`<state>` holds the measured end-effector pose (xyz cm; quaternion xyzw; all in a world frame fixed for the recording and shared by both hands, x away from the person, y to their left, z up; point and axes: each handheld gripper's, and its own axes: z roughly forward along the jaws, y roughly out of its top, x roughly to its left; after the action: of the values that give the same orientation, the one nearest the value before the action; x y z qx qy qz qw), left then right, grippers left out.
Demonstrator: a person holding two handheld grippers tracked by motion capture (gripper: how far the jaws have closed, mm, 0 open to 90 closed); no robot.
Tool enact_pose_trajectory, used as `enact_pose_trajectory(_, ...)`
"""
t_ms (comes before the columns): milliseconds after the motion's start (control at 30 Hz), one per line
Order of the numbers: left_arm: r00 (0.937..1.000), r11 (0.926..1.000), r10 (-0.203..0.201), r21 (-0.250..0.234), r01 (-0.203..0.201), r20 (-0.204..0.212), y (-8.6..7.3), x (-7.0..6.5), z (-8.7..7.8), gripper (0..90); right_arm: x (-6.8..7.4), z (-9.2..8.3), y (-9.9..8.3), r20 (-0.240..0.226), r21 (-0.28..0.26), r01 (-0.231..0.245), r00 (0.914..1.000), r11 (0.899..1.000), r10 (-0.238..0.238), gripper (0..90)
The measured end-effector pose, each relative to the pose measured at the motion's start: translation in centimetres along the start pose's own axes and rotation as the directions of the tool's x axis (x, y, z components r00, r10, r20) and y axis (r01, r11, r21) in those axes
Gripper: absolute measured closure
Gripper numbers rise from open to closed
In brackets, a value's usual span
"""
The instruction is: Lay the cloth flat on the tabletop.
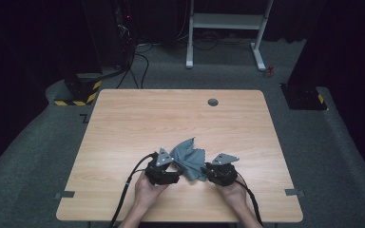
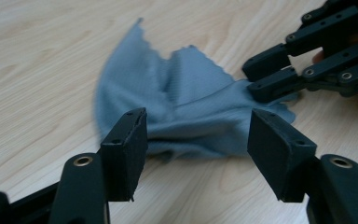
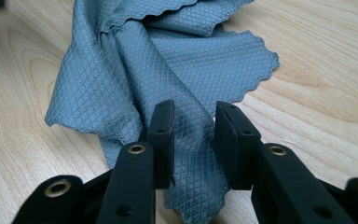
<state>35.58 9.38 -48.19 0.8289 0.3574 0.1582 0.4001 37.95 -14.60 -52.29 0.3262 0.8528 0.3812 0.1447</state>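
A grey-blue quilted cloth (image 1: 190, 159) lies crumpled on the wooden table (image 1: 171, 114), near the front edge between both hands. My right gripper (image 1: 207, 171) comes in from the right and is shut on a bunched fold of the cloth (image 3: 168, 60); the fabric fills the gap between its pads (image 3: 162, 135). In the left gripper view the right gripper (image 2: 272, 80) pinches the cloth's (image 2: 186, 102) right edge. My left gripper (image 1: 176, 174) is at the cloth's left side. Its jaws stand wide open (image 2: 198, 140) just in front of the cloth, with nothing between them.
A round cable hole (image 1: 213, 102) sits in the table near its far edge. Grey tape marks (image 1: 65, 194) stick to the front corners. Beyond the table stand a white desk frame (image 1: 225, 28) and yellow-black striped bases (image 1: 78, 92) on the dark floor.
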Motion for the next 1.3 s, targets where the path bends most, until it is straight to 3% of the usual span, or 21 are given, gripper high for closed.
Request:
enact_pose_trajectory(67,1.0000,0.9999,0.009,0.012,-0.009,0.003,0.2,-0.3,0.5,38.0,0.0,0.0,0.0,0.006,0.001,0.000,1.0000,1.000,0.000,66.5)
enact_pose_trajectory(167,0.9967,0.9946,0.067,0.082,-0.064,-0.045,0.7,-1.1,2.3,39.9,0.1,0.0,0.0,0.017,0.000,0.001,0.9999,1.000,-0.001,64.7)
enact_pose_trajectory(233,0.9944,0.9917,0.089,0.098,-0.083,-0.057,0.7,-1.2,2.6,49.1,0.0,0.0,0.0,0.016,0.000,-0.001,0.9999,1.000,0.001,64.5)
enact_pose_trajectory(300,0.9888,0.9838,0.129,0.136,-0.118,-0.076,0.4,-1.3,3.0,57.6,0.0,0.0,0.0,0.013,0.000,-0.005,0.9999,1.000,0.005,64.1)
enact_pose_trajectory(467,0.9896,0.9822,0.126,0.149,-0.114,-0.070,0.1,-0.8,2.7,81.3,0.0,0.0,0.0,0.009,0.000,-0.007,0.9999,1.000,0.007,63.5)
enact_pose_trajectory(533,0.9887,0.9822,0.129,0.147,-0.117,-0.075,-0.1,-0.8,2.3,85.7,0.0,0.0,0.0,0.010,0.001,-0.007,0.9999,1.000,0.007,63.5)
enact_pose_trajectory(800,0.9857,0.9777,0.141,0.170,-0.124,-0.092,-1.8,-0.1,0.0,86.3,0.0,0.0,0.0,0.010,0.001,-0.007,0.9999,1.000,0.007,63.4)
enact_pose_trajectory(867,0.9857,0.9785,0.135,0.170,-0.117,-0.100,-2.4,0.2,-0.6,86.0,0.0,0.0,0.0,0.009,0.000,-0.002,1.0000,1.000,0.002,63.1)
enact_pose_trajectory(933,0.9899,0.9830,0.108,0.158,-0.093,-0.092,-3.1,0.7,-1.5,84.8,0.0,0.0,0.0,0.007,0.001,0.002,1.0000,1.000,-0.002,62.2)
enact_pose_trajectory(1033,0.9908,0.9837,0.091,0.164,-0.074,-0.100,-3.3,1.0,-1.7,74.3,0.0,0.0,0.0,0.008,0.001,0.001,1.0000,1.000,-0.001,62.3)
enact_pose_trajectory(1167,0.9966,0.9960,0.038,0.083,-0.031,-0.073,-2.8,1.0,-2.2,57.7,0.1,0.0,0.0,0.009,0.000,0.002,1.0000,1.000,-0.002,62.4)
enact_pose_trajectory(1300,0.9967,0.9944,0.062,0.089,-0.057,-0.053,-1.6,0.2,-1.2,53.0,0.1,0.0,0.0,0.007,0.002,0.000,1.0000,1.000,0.000,63.6)
